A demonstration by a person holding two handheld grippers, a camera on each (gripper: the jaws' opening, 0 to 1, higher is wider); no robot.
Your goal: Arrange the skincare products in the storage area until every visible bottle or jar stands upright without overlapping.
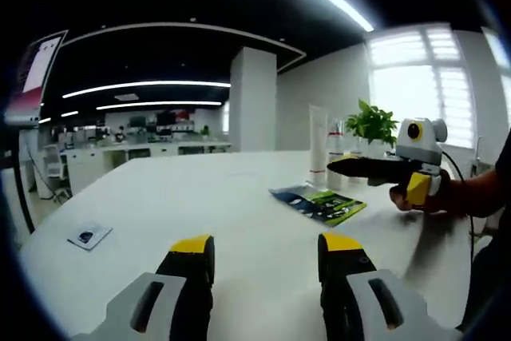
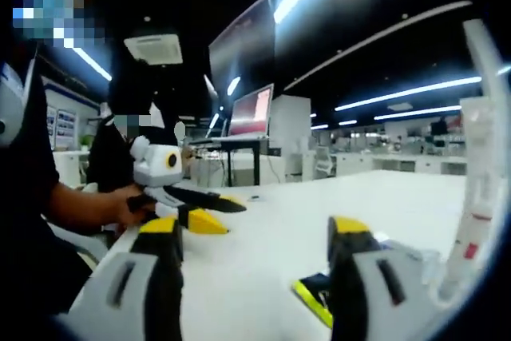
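A tall white tube [image 1: 318, 145] stands upright at the far side of the white table [image 1: 207, 197], with a smaller bottle [image 1: 336, 148] close beside it. In the right gripper view the same white tube [image 2: 479, 197] rises close at the right edge. My left gripper [image 1: 266, 249] is open and holds nothing, well short of the products. A hand holds my right gripper [image 1: 375, 169] just right of the tube. Its jaws stand wide apart in its own view, where the right gripper [image 2: 254, 233] is empty. The left gripper [image 2: 196, 207] shows there too, held low over the table.
A flat green and dark packet [image 1: 319, 204] lies on the table in front of the tube; the packet [image 2: 311, 293] is also low in the right gripper view. A potted plant [image 1: 371, 123] stands behind the bottles. A small card [image 1: 88, 235] lies at the left.
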